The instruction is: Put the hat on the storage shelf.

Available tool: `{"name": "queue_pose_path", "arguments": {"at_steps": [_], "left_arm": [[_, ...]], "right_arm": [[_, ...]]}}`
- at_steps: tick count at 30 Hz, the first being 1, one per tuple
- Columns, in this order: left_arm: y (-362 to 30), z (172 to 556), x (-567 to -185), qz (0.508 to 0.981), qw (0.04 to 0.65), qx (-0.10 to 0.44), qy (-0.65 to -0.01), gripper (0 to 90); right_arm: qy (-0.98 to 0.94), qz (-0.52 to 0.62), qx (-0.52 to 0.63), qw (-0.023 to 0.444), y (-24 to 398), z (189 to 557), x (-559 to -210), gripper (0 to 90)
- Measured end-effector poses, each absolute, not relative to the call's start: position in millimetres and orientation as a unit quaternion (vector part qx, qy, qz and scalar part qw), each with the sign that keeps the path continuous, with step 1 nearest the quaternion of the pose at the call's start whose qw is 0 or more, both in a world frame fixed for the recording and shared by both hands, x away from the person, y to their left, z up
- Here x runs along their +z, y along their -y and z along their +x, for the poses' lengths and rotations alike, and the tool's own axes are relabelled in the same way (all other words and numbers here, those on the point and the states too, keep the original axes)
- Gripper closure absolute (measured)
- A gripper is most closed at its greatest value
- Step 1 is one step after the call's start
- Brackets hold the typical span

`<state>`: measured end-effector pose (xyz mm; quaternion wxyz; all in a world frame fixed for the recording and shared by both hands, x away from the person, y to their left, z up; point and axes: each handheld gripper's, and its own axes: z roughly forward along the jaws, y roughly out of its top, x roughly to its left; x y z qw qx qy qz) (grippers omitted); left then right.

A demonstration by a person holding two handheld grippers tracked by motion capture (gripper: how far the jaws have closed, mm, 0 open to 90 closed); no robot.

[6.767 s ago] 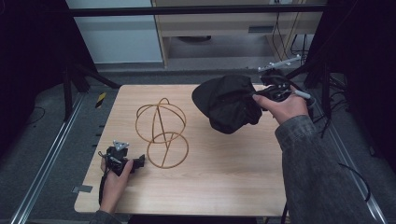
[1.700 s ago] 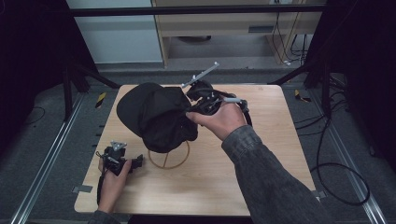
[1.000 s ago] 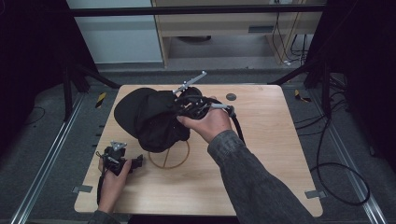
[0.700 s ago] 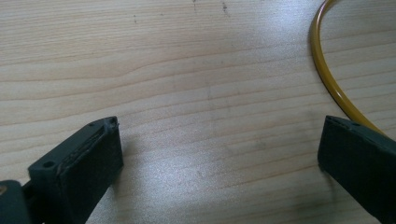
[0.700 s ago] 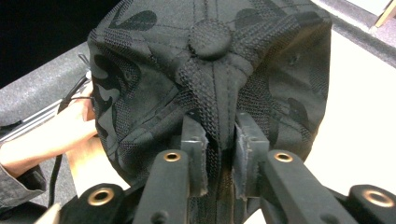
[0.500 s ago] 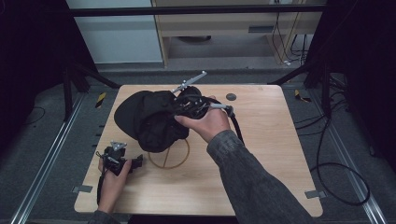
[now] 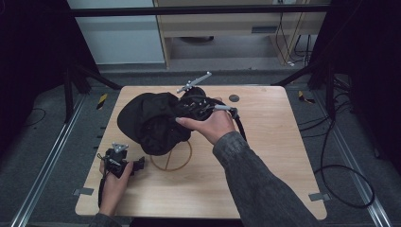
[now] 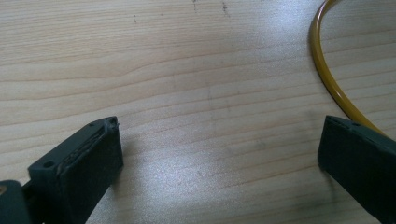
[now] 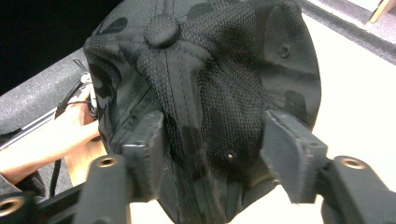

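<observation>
With the black mesh baseball cap draped over the gold wire ball-shaped stand mid-table, the right gripper has just been opening, its 2 jaws flanking the cap without pinching, so I judge release underway; next, retreat toward the bare right side, while the left gripper rests wide, holding nothing.

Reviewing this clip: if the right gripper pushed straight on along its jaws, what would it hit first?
The black cap on the wire stand. The right gripper has just been opening, its jaws now either side of the cap's crown, apparently off the fabric.
</observation>
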<state>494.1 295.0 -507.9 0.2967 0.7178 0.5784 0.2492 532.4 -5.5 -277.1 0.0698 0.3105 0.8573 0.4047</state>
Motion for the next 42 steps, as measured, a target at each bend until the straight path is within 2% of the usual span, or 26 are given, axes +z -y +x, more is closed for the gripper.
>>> {"name": "queue_pose_path", "arguments": {"at_steps": [4,6,9,14,42], "left_arm": [[-295,494,-508,0.718,0.297,0.249,-0.578,0.0],[-295,494,-508,0.718,0.297,0.249,-0.578,0.0],[-295,494,-508,0.718,0.297,0.249,-0.579,0.0],[-295,494,-508,0.718,0.297,0.249,-0.578,0.0],[-295,494,-508,0.717,0.298,0.25,-0.578,0.0]], "right_arm": [[-0.859,0.307,0.402,0.076,1,532,-279,31.3],[-0.866,0.301,0.391,0.087,-2,530,-282,24.5],[-0.871,0.292,0.38,0.107,-4,528,-286,20.2],[-0.877,0.284,0.369,0.121,0,525,-291,18.5],[-0.869,0.283,0.386,0.124,44,506,-295,15.6]]}}
